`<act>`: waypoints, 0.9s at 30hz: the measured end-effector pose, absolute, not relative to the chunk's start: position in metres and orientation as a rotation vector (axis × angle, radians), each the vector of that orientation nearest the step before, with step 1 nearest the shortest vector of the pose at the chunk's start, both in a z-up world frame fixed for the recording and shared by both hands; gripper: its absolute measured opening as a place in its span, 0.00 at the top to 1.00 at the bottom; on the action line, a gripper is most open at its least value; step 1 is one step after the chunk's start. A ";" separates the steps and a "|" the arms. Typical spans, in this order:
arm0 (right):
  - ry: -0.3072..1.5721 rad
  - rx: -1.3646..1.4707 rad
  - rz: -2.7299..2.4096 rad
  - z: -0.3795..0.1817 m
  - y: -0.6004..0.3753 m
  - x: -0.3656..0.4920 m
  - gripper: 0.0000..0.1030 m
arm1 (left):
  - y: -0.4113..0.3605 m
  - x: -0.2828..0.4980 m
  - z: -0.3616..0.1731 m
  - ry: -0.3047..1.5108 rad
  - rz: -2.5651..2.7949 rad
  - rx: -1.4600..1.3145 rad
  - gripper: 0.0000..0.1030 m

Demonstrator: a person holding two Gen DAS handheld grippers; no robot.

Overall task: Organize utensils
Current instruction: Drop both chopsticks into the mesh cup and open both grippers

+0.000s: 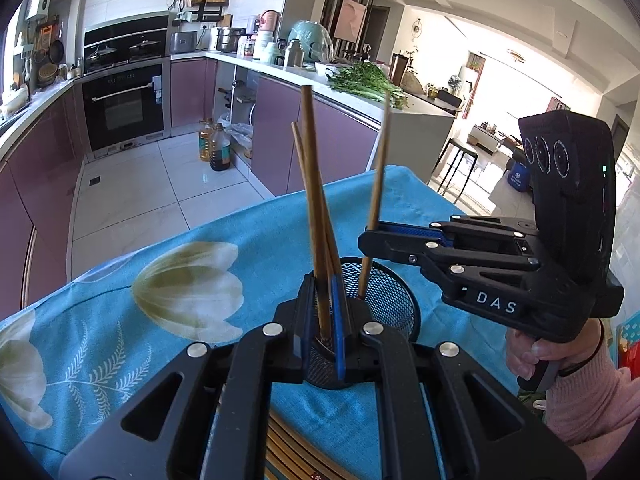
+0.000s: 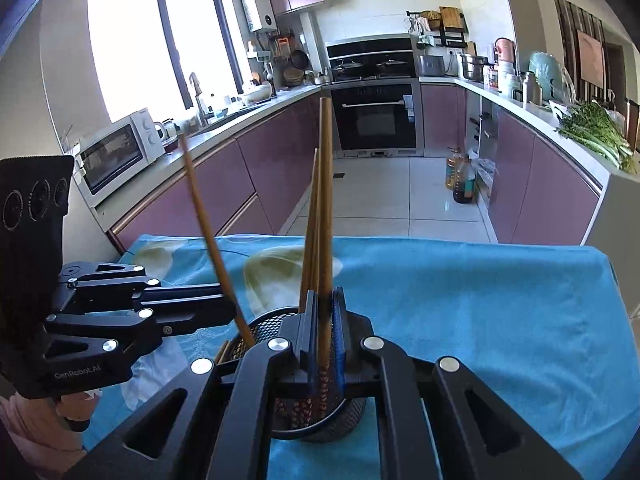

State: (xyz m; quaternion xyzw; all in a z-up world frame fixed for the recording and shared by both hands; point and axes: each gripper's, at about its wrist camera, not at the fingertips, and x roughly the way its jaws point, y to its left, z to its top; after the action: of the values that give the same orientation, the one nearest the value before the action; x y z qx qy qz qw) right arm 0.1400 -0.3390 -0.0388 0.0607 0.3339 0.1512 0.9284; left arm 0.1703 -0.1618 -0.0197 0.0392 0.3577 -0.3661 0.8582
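Note:
A black mesh holder (image 1: pixel 384 300) stands on the blue flowered cloth (image 1: pixel 120 300); it also shows in the right wrist view (image 2: pixel 260 332). My left gripper (image 1: pixel 326 312) is shut on a wooden chopstick (image 1: pixel 314 200), held upright over the holder. My right gripper (image 2: pixel 324 332) is shut on another chopstick (image 2: pixel 325 220), its lower end inside the holder. In the left wrist view the right gripper (image 1: pixel 370 236) holds its chopstick (image 1: pixel 378 184) slanted into the holder. In the right wrist view the left gripper (image 2: pixel 230 312) holds its chopstick (image 2: pixel 208 232). More chopsticks (image 2: pixel 310 236) stand in the holder.
A striped wooden mat (image 1: pixel 288 448) lies under the left gripper near the table's front edge. Beyond the table are purple kitchen cabinets (image 2: pixel 224 188), an oven (image 2: pixel 376 116), oil bottles (image 2: pixel 460 180) on the floor and greens (image 2: pixel 596 132) on the counter.

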 end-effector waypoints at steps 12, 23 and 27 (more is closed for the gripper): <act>0.594 0.140 0.304 -0.027 -0.340 0.114 0.69 | -0.134 0.144 -0.015 0.658 -0.664 0.083 0.65; 0.614 0.034 0.483 -0.040 -0.293 0.061 0.54 | -0.076 0.103 -0.054 0.706 -0.551 0.117 0.53; 0.713 0.030 0.509 -0.070 -0.274 0.065 0.54 | -0.070 0.098 -0.084 0.781 -0.536 0.132 0.53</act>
State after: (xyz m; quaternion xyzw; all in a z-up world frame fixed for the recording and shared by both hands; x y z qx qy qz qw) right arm 0.0645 -0.2739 -0.0703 0.0146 0.3452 0.2464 0.9055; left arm 0.0976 -0.0700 -0.0842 0.0635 0.3757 -0.2578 0.8879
